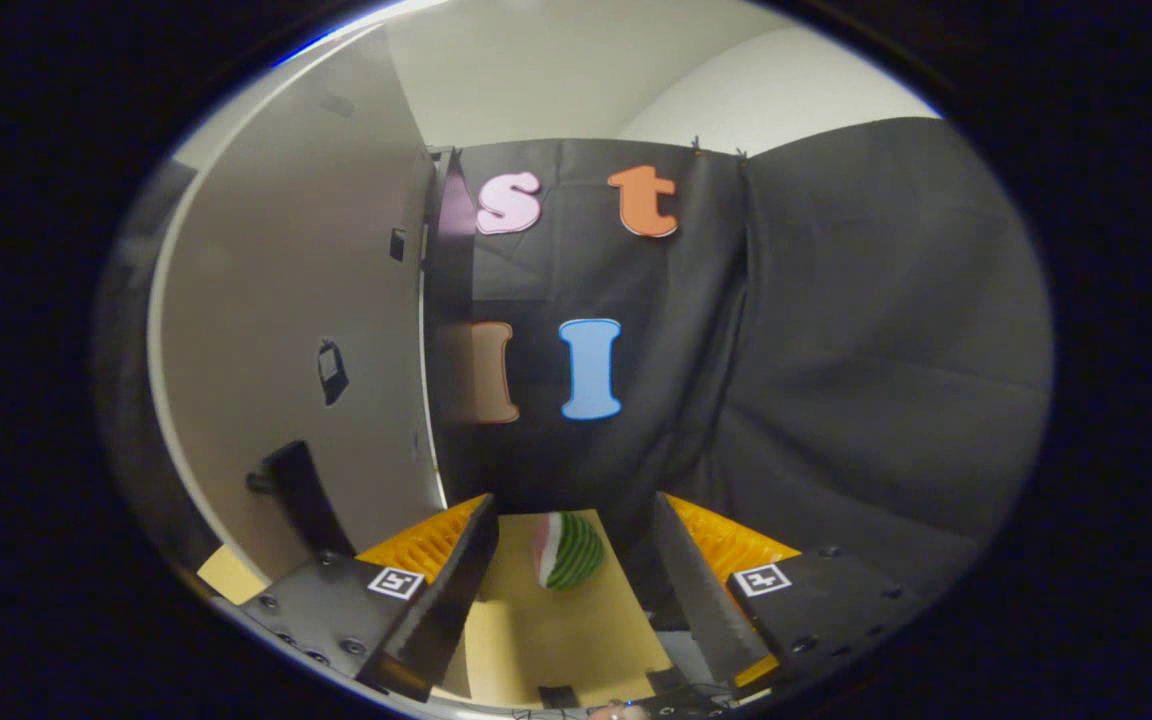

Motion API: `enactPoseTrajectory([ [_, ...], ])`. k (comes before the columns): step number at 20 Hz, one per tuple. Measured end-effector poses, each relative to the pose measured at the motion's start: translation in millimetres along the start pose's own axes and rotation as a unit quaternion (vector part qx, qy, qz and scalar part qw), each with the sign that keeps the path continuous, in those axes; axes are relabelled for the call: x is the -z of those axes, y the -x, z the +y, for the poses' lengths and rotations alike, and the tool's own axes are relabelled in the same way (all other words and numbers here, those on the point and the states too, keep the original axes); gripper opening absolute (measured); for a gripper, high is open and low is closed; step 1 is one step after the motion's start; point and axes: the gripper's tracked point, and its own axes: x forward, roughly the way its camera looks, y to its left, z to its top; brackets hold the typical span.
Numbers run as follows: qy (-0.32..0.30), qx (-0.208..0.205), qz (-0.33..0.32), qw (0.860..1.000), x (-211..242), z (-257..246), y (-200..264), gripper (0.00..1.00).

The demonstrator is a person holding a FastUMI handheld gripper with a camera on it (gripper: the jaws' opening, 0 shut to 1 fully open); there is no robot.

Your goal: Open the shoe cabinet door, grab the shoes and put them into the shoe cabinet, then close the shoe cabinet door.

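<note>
Now tongs apart, empty; cabinet door upright beside them, long axis vertical.

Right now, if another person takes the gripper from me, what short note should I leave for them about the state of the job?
Gripper: open, fingers spread and holding nothing.
Cabinet: a pale grey panel with a dark handle stands to the left of the fingers; it looks like the shoe cabinet door, but I cannot tell if it is open or shut.
Between and just ahead of the fingers: a small watermelon-slice toy lies on a tan surface.
Beyond: the black cloth wall.
Done: cannot be judged here.
Left: find the shoes, put them into the cabinet, then close the door.
</note>
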Motion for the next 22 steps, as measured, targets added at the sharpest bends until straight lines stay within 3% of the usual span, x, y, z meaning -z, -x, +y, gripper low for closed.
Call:
enactPoseTrajectory([
  [3, -0.004, -0.040, 0.006, 0.999, 2.6, 20.8, -36.2, 0.96],
  [7, 0.005, -0.075, 0.003, 0.997, 1.6, 46.7, -43.8, 0.95],
  [14, 0.005, -0.081, 0.002, 0.997, -0.3, 67.3, -39.2, 0.93],
  [22, 0.012, -0.146, 0.007, 0.989, 5.2, 182.7, -26.7, 0.93],
])
